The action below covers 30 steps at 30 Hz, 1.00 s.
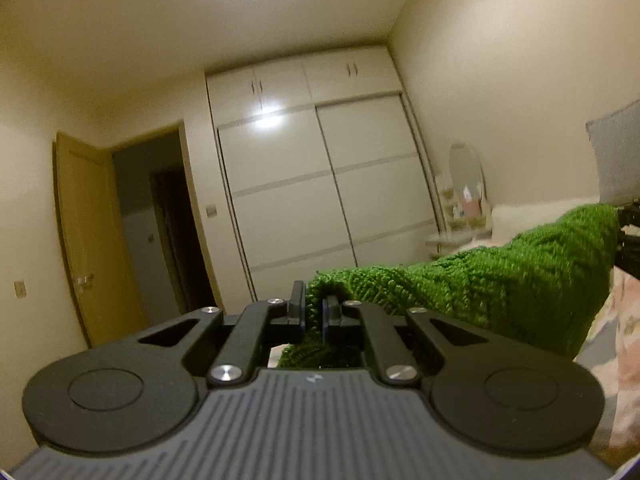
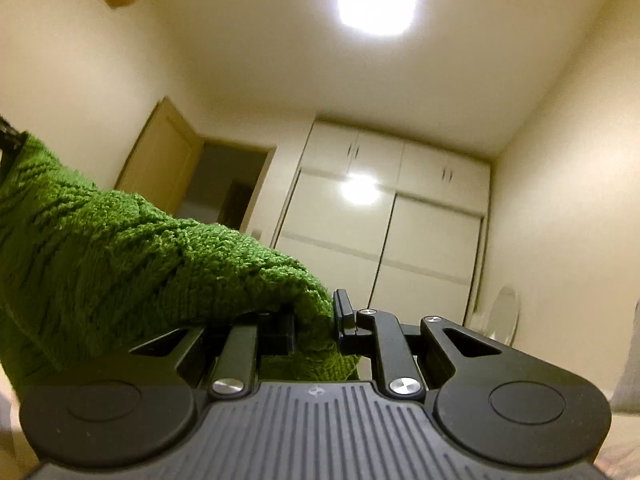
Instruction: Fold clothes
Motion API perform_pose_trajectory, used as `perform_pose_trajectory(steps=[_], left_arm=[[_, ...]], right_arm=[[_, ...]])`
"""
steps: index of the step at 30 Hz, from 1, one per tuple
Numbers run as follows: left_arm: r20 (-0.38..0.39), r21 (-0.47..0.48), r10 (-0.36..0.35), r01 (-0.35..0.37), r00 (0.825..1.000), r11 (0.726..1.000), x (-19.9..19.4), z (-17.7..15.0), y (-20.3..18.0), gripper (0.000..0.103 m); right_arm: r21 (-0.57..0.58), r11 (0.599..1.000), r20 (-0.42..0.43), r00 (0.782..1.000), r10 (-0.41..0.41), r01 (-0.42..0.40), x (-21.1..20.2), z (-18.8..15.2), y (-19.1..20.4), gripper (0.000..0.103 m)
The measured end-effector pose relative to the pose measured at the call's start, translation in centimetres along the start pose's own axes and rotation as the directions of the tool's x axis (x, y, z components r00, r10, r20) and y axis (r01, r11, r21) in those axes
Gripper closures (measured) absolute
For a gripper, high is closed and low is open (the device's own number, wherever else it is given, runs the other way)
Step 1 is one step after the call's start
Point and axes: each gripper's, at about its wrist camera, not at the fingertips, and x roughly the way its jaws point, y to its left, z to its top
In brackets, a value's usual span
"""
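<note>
Two tools in play, each clamped on the green knit: left tool (image 1: 314,312) nearly closed on a bunched edge of the knit (image 1: 500,280); right tool (image 2: 314,320) held a little wider by a thicker wad. Knit is lifted and stretched between them, sagging in the middle, above the bed (image 1: 624,320). Progress: garment is raised off the bed, not lying folded; whether this is a shake-out before folding or a fold being carried over, cannot tell; laying flat and squaring are judged left to do.
</note>
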Motion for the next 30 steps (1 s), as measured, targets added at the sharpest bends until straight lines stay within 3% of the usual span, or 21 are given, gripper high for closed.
perform_pose_trajectory(steps=[5, 10, 14, 16, 17, 18, 19, 20, 23, 26, 30], left_arm=[[0.089, 0.003, -0.018, 0.018, 0.996, 1.0, -1.7, 2.5, -0.4, 0.097], [0.078, -0.015, -0.039, 0.04, 0.996, 0.999, 0.4, 2.3, -0.9, 0.097], [0.008, -0.045, -0.047, 0.048, 0.999, 0.998, 5.1, 0.7, -1.1, 0.096], [-0.081, -0.094, -0.032, 0.025, 0.996, 0.995, 9.8, -0.7, -0.8, 0.093], [-0.131, -0.119, -0.027, 0.011, 0.991, 0.993, 12.2, -1.5, -0.6, 0.086], [-0.212, -0.15, -0.023, -0.009, 0.977, 0.989, 14.8, -2.7, -0.3, 0.082], [-0.302, -0.182, -0.021, -0.037, 0.953, 0.983, 17.8, -4.3, 0.1, 0.077], [-0.372, -0.194, -0.024, -0.052, 0.928, 0.98, 20.0, -6.3, 0.4, 0.076], [-0.521, -0.197, 0.004, -0.125, 0.853, 0.972, 23.7, -12.4, 1.1, 0.074], [-0.6, -0.331, -0.089, -0.146, 0.795, 0.932, 23.1, -17.8, 1.8, 0.073], [-0.683, -0.473, -0.226, -0.184, 0.695, 0.862, 19.7, -23.9, 1.3, 0.071]], right_arm=[[-0.002, 1.0, 0.067, 0.998, -0.023, 0.023, -1.8, 4.1, -1.9, 0.086], [-0.025, 0.999, 0.069, 0.997, -0.025, 0.026, -2.3, 4.7, -3.3, 0.086], [-0.022, 1.0, 0.003, 1.0, -0.021, 0.021, 0.2, 3.5, -3.7, 0.086], [-0.011, 1.0, -0.042, 0.999, -0.02, 0.02, 3.0, 2.4, -3.6, 0.085], [-0.007, 1.0, -0.074, 0.997, -0.02, 0.019, 4.9, 1.7, -3.5, 0.083], [0.005, 1.0, -0.14, 0.99, -0.011, 0.012, 7.6, 0.9, -3.5, 0.078], [0.02, 1.0, -0.207, 0.978, -0.004, 0.008, 10.2, 0.0, -3.4, 0.042], [0.047, 0.999, -0.276, 0.961, -0.009, 0.023, 12.5, -0.9, -3.5, 0.014], [0.141, 0.99, -0.4, 0.916, 0.034, 0.025, 16.2, -4.8, -3.8, 0.013], [0.274, 0.961, -0.504, 0.857, 0.107, 0.04, 15.1, -10.0, -4.5, 0.013], [0.467, 0.88, -0.61, 0.752, 0.25, 0.087, 11.0, -17.3, -5.6, 0.014]])
